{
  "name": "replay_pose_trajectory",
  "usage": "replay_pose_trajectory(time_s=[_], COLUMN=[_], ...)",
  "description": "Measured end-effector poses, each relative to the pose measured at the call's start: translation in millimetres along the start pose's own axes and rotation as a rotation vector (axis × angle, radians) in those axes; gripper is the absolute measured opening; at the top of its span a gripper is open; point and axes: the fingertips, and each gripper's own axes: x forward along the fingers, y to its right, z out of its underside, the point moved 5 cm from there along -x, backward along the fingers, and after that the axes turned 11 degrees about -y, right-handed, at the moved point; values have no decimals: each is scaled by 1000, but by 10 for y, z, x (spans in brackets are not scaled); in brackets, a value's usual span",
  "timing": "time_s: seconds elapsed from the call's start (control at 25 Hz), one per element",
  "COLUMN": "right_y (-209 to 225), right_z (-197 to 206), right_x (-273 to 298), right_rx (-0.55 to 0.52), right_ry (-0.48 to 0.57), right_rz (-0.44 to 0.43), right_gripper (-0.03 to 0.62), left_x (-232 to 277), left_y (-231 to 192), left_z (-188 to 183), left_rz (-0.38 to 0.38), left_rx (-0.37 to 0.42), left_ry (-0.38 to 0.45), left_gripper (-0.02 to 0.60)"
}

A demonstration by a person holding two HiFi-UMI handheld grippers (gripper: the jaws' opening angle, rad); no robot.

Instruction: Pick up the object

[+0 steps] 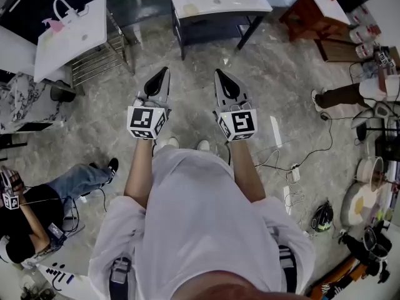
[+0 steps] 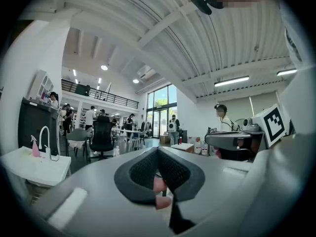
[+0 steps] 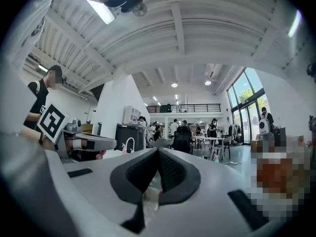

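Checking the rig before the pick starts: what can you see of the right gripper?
The right gripper is a pale grey, plastic-looking tool tapering to a point, with black textured pads lining its two jaws and a white cube with black square markers at its rear. The jaws are together, nothing between them. The person's right arm holds it pointing forward above the marbled floor, beside the left gripper but apart from it.

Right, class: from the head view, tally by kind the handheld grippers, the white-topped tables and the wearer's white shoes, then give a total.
Grey handheld two-jaw grippers: 2 (left gripper, right gripper)
White-topped tables: 2 ()
White shoes: 2 ()
Total: 6
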Motion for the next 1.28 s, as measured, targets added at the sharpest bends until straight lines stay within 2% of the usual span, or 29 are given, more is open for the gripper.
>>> replay_pose_trajectory(time_s=[0.36,0.92,1.28], right_y=[224,763,921], right_z=[224,412,428], right_x=[-187,-380,-24], right_rx=[3,2,-11], right_ry=[-25,-28,-21], right_rz=[-4,-54,-23], right_gripper=[2,2,2], left_x=[16,276,660], left_y=[119,622,322], left_z=[83,90,62], left_rz=[-43,-106,-94], left_rx=[1,35,44], left_ry=[-30,-61,-36], left_gripper=[0,0,0])
